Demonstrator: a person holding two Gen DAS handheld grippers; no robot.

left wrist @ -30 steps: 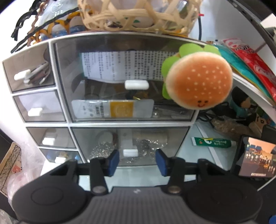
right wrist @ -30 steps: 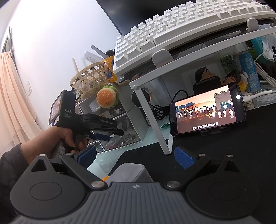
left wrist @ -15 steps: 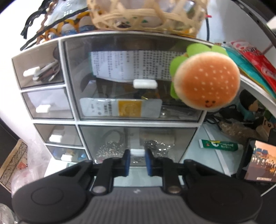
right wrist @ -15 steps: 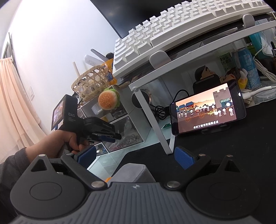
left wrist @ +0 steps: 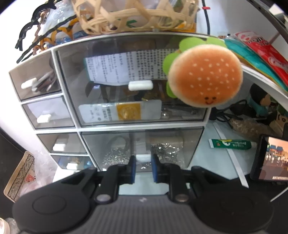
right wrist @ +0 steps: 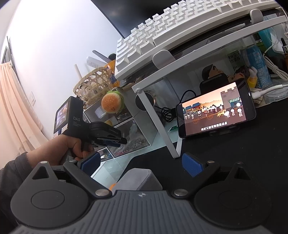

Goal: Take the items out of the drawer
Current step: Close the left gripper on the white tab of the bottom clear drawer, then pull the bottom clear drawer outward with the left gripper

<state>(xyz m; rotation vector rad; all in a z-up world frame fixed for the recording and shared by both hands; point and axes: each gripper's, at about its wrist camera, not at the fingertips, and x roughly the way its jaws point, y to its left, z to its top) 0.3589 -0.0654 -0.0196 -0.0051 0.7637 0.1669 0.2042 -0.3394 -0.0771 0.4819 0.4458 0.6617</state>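
Your left gripper (left wrist: 143, 166) has its two blue pads closed in on the small white handle (left wrist: 143, 158) of the lower large drawer (left wrist: 142, 147), one pad on each side of the tab, so it is clamped on that handle. That drawer sits at the bottom of the clear organizer (left wrist: 111, 124), just under the upper large drawer (left wrist: 133, 86), and through its see-through front you can make out heaps of small silvery metal bits (left wrist: 117, 156) and a pale roll-like object behind them; the front looks roughly level with the frame, though the fisheye makes it hard to judge. A plush burger (left wrist: 205, 77) with a smiling face hangs in front of the upper drawer's right end, and a woven basket (left wrist: 133, 16) stands on top of the organizer. Four small drawers are stacked down the left side. A green tube (left wrist: 232, 144) lies on the pale surface to the right of the organizer. From your right side, your left hand (right wrist: 72, 147) grips the left tool's handle, its fingers pointing into the organizer. Your right gripper (right wrist: 142, 164) is wide apart and holds nothing, hovering over the dark desk (right wrist: 243, 144) with a grey box (right wrist: 142, 180) just below it. A phone (right wrist: 216, 109) playing a cartoon leans under the white shelf (right wrist: 198, 54) that carries a keyboard (right wrist: 171, 30).
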